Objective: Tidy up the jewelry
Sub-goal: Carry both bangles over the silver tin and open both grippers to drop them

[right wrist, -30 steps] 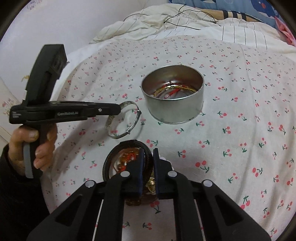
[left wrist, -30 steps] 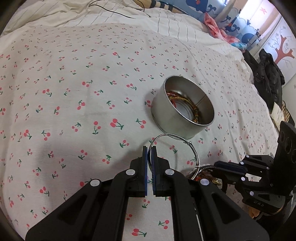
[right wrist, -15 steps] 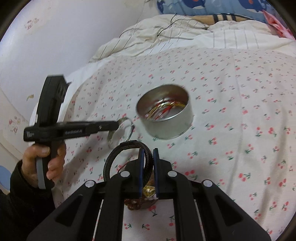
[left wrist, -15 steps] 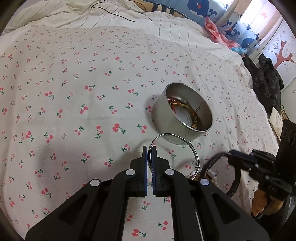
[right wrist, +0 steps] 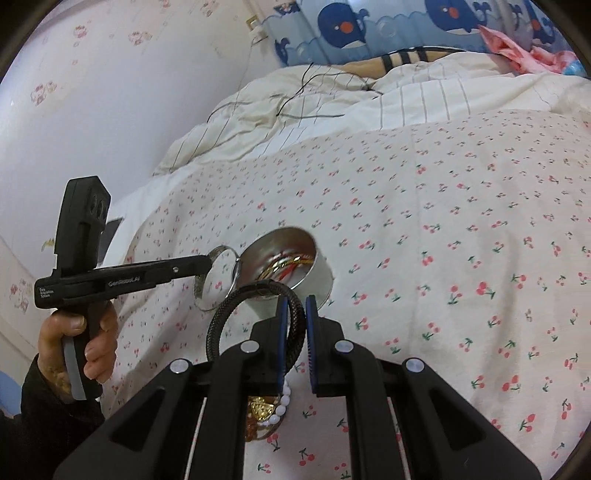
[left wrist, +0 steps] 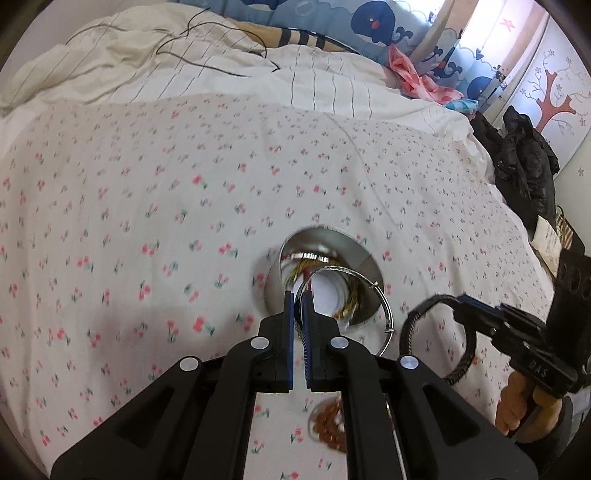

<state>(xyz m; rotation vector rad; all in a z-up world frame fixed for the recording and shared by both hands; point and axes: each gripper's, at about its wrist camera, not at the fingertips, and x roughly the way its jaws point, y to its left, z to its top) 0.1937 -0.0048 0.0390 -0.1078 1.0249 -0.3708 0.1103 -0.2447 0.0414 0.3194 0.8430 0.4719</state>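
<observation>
A round silver tin (left wrist: 364, 258) (right wrist: 321, 275) with gold and red bangles inside sits on the cherry-print bedsheet. My left gripper (left wrist: 298, 295) (right wrist: 208, 260) is shut on a thin silver bangle (left wrist: 384, 295) (right wrist: 201, 291) and holds it above the tin's near edge. My right gripper (right wrist: 294, 304) (left wrist: 458, 308) is shut on a black braided bracelet (right wrist: 236, 299) (left wrist: 413, 317) and holds it in the air near the tin. A small pile of jewelry with amber beads (left wrist: 330, 424), white beads (right wrist: 282, 402) and a gold piece lies on the sheet below the grippers.
A striped white duvet (left wrist: 221, 77) with a thin black cable lies bunched at the bed's far side. Whale-print curtains (right wrist: 369, 29) hang behind. Black clothing (left wrist: 524, 158) lies at the bed's right edge. A white wall (right wrist: 129, 92) borders the left.
Both grippers have risen off the bed with their pieces. The left one carried the silver bangle toward the tin; the right one lifted the black bracelet off the jewelry pile.
</observation>
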